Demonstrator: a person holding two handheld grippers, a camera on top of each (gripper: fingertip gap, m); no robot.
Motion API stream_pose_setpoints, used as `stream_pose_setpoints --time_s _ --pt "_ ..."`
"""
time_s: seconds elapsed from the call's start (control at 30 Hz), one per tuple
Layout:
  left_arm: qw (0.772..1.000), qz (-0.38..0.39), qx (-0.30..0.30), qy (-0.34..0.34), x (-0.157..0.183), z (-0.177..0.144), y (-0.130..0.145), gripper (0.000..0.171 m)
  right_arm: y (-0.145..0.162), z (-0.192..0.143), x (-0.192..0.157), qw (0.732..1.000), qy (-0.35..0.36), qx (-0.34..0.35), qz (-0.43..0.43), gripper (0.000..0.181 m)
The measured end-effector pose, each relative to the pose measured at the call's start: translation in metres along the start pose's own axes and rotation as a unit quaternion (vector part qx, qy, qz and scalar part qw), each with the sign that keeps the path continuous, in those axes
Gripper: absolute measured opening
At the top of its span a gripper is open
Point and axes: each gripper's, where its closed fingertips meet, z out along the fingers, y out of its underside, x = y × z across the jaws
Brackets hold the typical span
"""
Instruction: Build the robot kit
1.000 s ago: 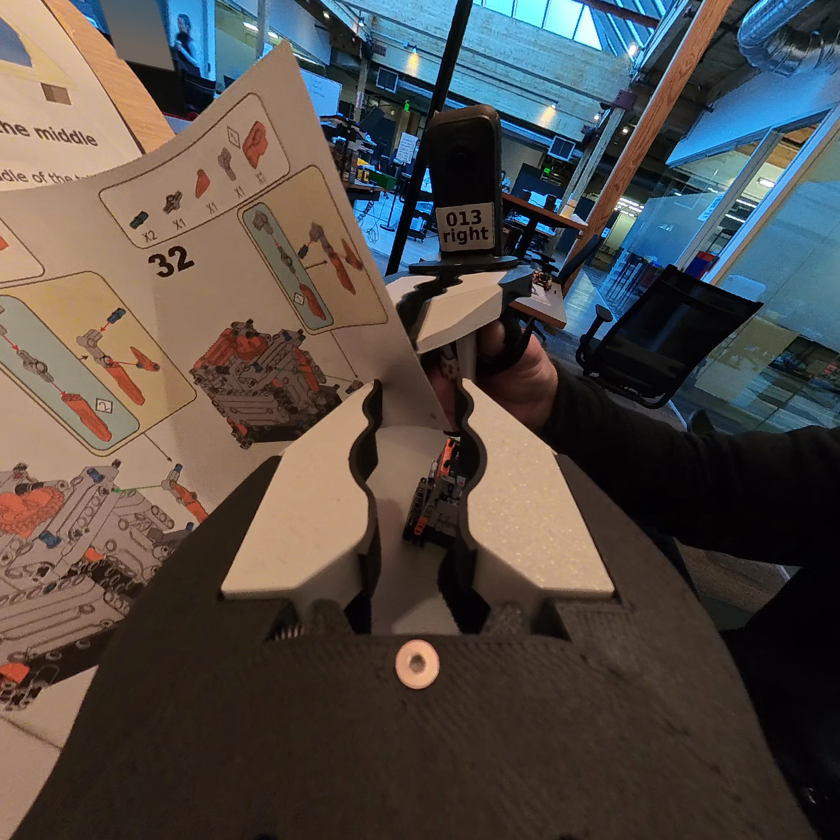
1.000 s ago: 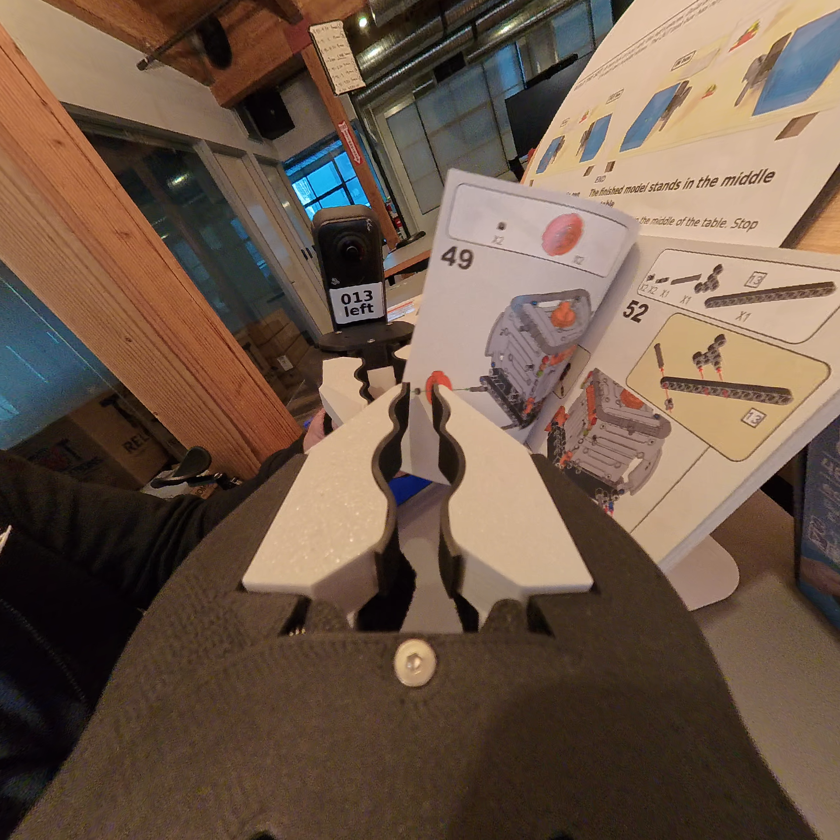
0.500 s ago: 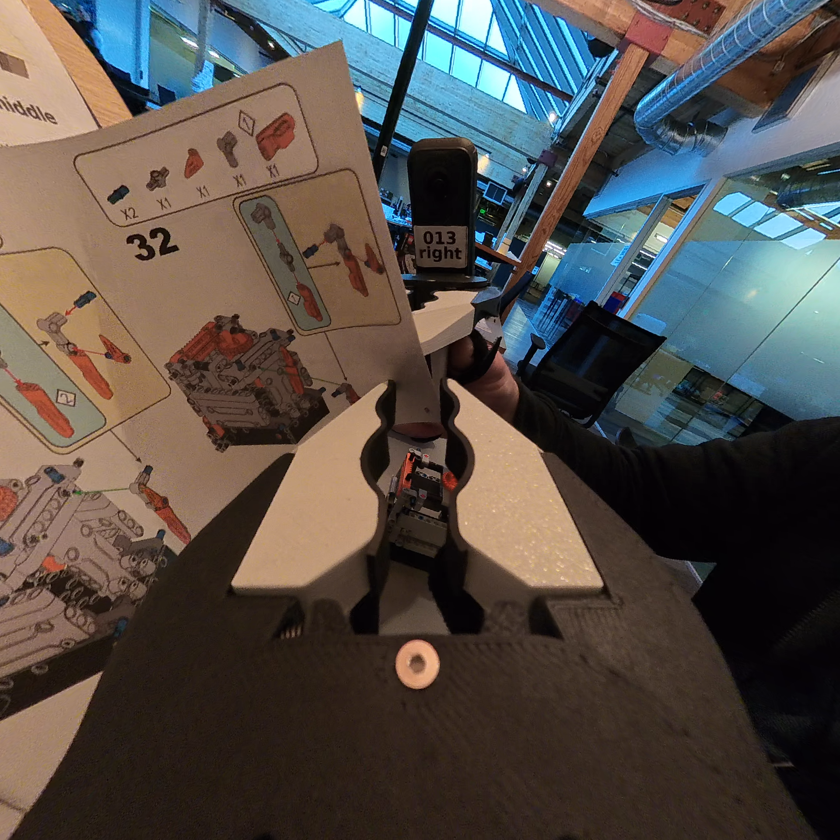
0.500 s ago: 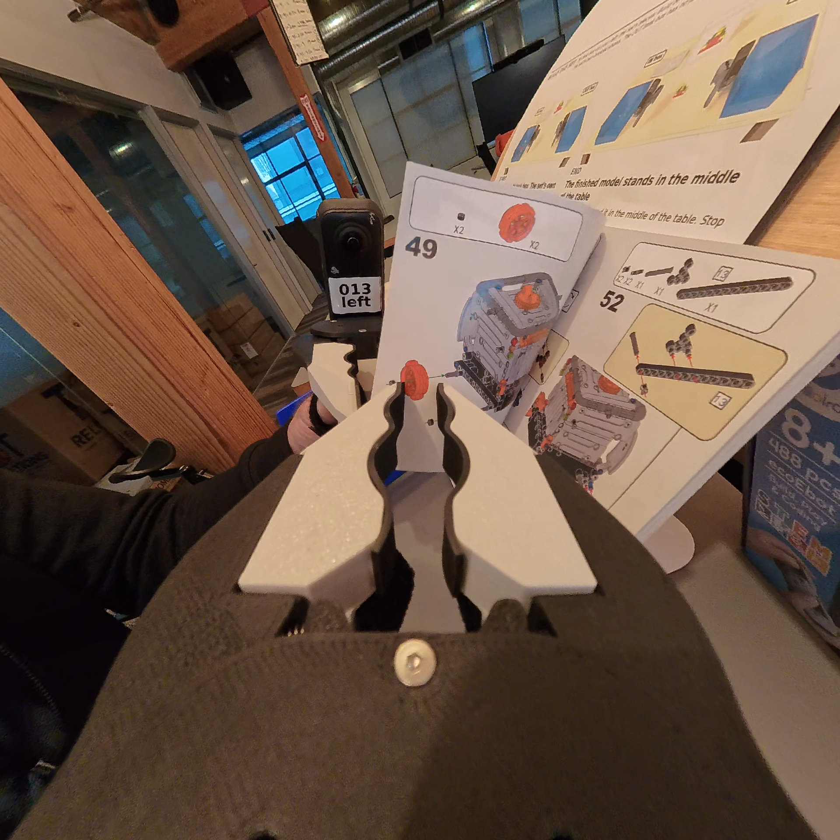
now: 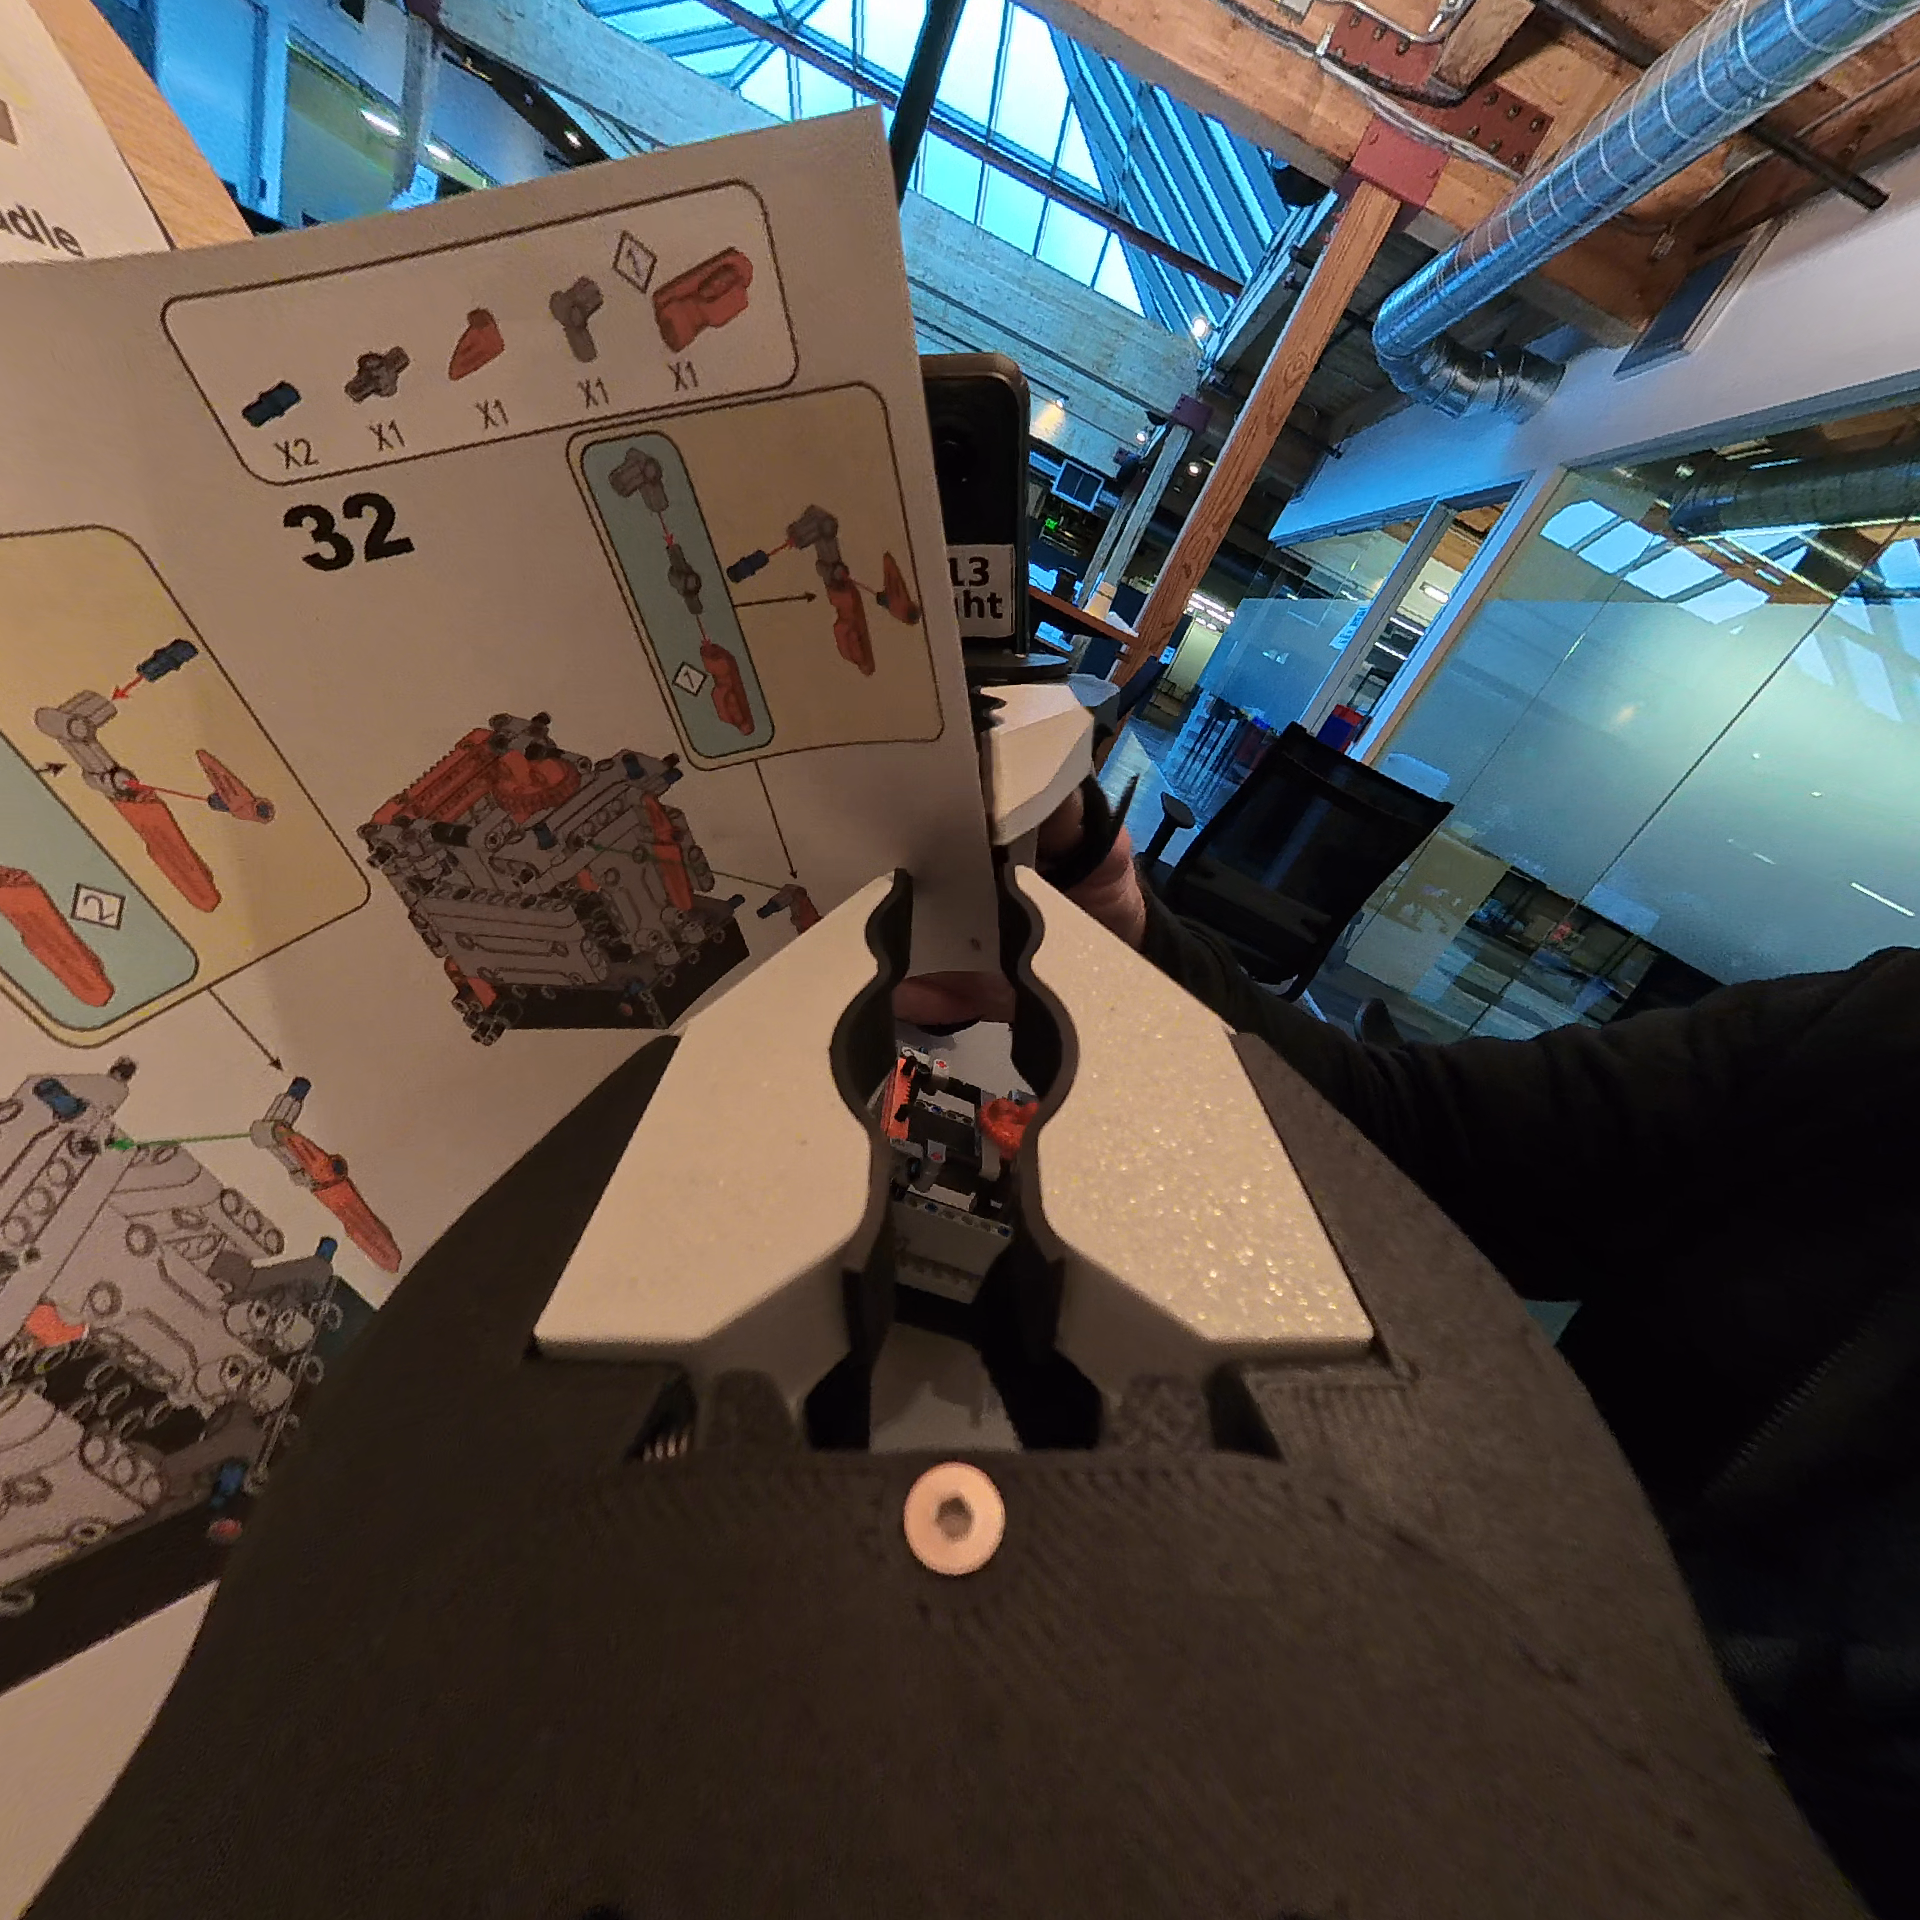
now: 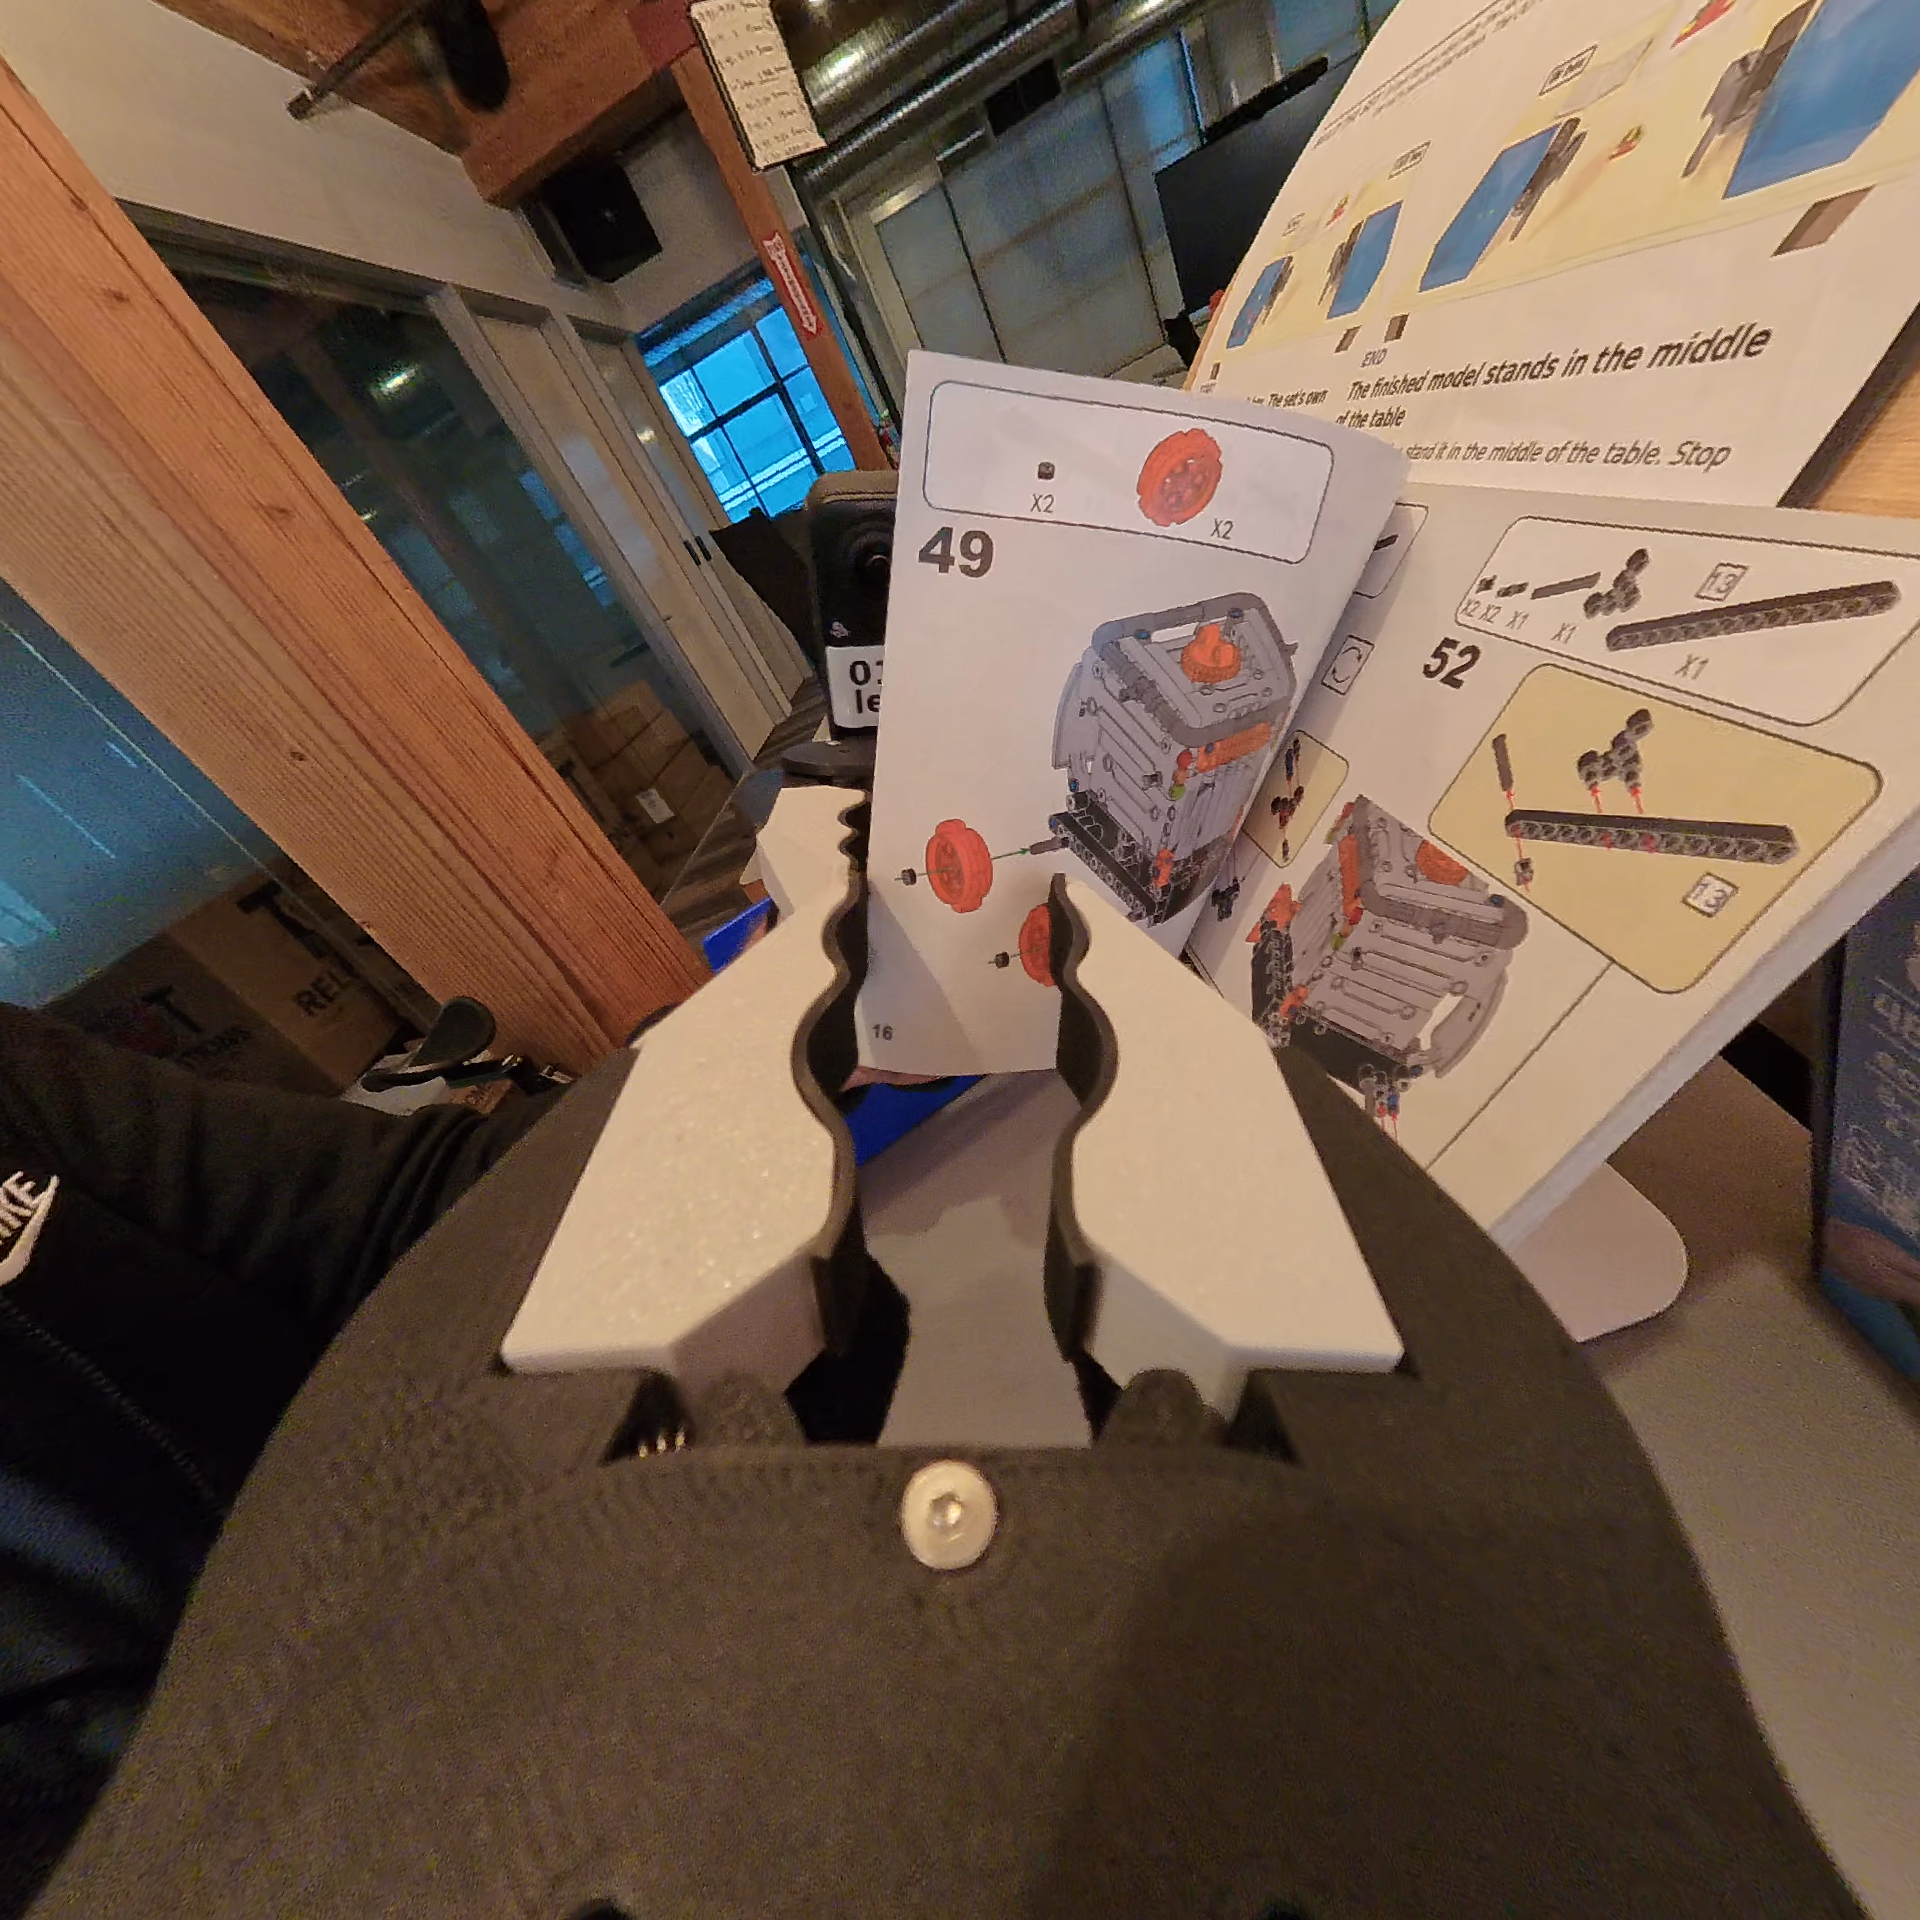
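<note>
Our right gripper [image 6: 951, 904] now spread, page [image 6: 1091, 727] freed; left gripper [image 5: 956, 904] pinches booklet [image 5: 468, 623]. We hold firm, avoid tearing.

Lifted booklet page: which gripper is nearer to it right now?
Left. The left gripper is shut on the page at its lower corner. The right gripper is open, jaws either side of the page's bottom edge without clamping it.

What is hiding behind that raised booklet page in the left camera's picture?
Behind the page, the other tongs and their black camera peek past its right edge, with a hand below. The page covers most of the rest, so what lies further left is hidden.
</note>
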Motion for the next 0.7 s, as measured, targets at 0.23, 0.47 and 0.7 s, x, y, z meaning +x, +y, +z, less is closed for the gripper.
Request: stream_pose_setpoints --time_s 0.23,0.47,0.7 --pt "1.0 -0.004 0.002 0.006 0.0003 0.0016 0.0007 0.013 0.002 0.0006 -0.0015 1.0 -0.005 -0.004 0.001 0.032" --pt "1.0 -0.012 0.013 0.018 0.0016 -0.0001 -0.0013 0.012 0.0005 0.0023 -0.0028 0.999 -0.031 0.008 0.025 0.032" --pt "0.998 -0.025 0.03 0.043 0.0049 -0.0025 -0.0043 0.009 -0.0012 0.0041 -0.0049 0.998 -0.05 0.012 0.034 0.032"
